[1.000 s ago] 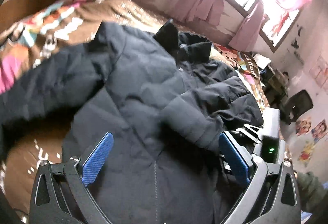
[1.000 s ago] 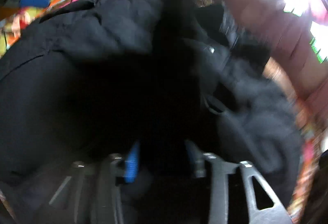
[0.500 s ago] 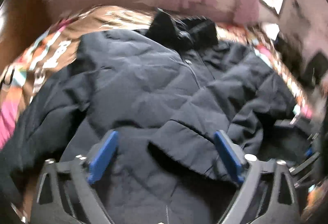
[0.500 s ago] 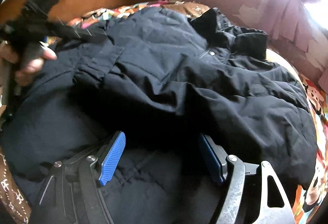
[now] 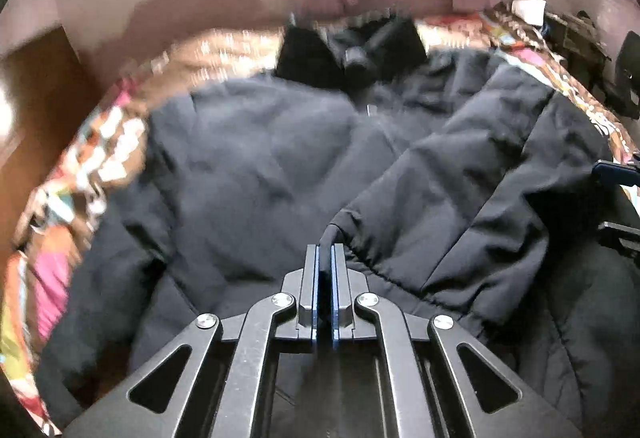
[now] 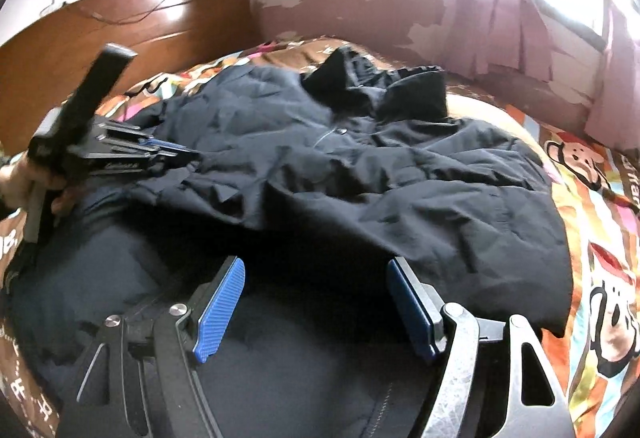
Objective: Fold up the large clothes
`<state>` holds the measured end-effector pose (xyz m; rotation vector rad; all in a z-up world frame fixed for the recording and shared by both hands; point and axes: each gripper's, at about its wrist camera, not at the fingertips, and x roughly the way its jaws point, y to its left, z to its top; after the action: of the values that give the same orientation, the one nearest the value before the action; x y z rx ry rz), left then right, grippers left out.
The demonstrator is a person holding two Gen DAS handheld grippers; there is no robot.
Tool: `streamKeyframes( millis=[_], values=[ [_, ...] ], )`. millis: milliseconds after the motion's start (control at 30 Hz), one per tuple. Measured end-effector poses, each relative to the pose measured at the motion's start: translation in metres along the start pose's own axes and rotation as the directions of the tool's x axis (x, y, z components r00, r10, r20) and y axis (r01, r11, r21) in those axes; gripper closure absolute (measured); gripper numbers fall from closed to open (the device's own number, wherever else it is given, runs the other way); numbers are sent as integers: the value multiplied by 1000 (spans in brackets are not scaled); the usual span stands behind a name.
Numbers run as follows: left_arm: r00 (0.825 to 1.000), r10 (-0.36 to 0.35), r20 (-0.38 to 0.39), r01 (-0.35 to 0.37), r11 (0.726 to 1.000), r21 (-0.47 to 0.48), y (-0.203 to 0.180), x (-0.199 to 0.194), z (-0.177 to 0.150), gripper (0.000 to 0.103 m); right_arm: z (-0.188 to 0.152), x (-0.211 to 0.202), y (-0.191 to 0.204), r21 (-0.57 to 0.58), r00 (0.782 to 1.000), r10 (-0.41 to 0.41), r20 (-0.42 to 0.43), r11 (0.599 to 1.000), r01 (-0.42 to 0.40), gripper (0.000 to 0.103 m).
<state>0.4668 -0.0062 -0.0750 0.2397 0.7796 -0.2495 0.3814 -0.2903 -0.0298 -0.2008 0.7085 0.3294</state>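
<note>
Bedspread (image 6: 592,197) mostly hidden under jacket (image 5: 248,157); left gripper (image 5: 325,252) pinching cuff (image 5: 340,234); right gripper (image 6: 316,302) agape, empty.

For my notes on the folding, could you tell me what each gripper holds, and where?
The left gripper pinches the jacket at its sleeve cuff. The right gripper is open, holding nothing.

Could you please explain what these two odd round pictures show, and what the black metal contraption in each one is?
A person folding a dark jacket on a bed with a patterned bedspread holds a handheld tool in each hand. Each tool ends in tongs with blue pads and carries a fisheye camera looking along them. One picture comes from the left tongs, which are shut on the cuff of a sleeve folded across the jacket. The other comes from the right tongs, which are open above the jacket and hold nothing.
</note>
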Motion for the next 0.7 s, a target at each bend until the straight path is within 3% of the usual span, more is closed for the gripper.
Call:
streamKeyframes(
  millis=[167, 333, 500, 700],
  values=[
    [993, 88, 79, -87, 996, -15, 21, -22, 17, 100, 19, 0, -8, 50, 998, -24, 53, 999, 21, 31],
    [985, 174, 6, -175, 984, 19, 35, -12, 14, 100, 55, 19, -9, 91, 996, -32, 83, 996, 24, 27],
    [981, 181, -71, -181, 983, 11, 43, 20, 2, 100, 79, 83, -3, 52, 993, -107, -58, 993, 110, 27],
    [989, 126, -81, -129, 991, -28, 49, 25, 0, 100, 64, 143, -6, 30, 969, -146, -200, 987, 155, 25]
  ],
)
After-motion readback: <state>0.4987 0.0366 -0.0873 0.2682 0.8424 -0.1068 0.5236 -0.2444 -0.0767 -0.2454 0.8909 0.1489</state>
